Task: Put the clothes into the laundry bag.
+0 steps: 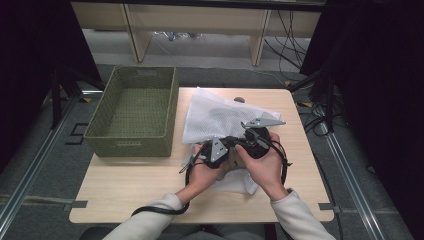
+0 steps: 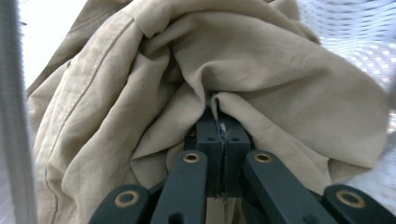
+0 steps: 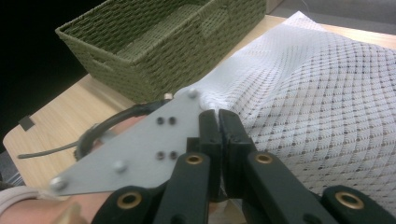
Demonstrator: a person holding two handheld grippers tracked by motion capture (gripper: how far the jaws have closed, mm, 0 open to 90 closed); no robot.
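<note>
A white mesh bag (image 1: 220, 117) lies on the wooden table (image 1: 140, 185), right of a green woven basket (image 1: 131, 146). Both hands meet at the bag's near edge. My left gripper (image 2: 222, 123) is shut on a fold of crumpled beige cloth (image 2: 140, 84), with the mesh bag (image 2: 359, 32) behind it. In the high view the left gripper (image 1: 226, 150) sits beside the beige cloth (image 1: 236, 160). My right gripper (image 3: 218, 116) is shut on the edge of the mesh bag (image 3: 317, 93), close to the left gripper's grey plate. The right gripper (image 1: 252, 135) is in the right hand.
The basket (image 3: 154, 60) looks empty and stands at the table's left side, just beyond the grippers. Bare table (image 3: 60, 121) lies in front of the basket. Black stands and cables flank the table on the floor.
</note>
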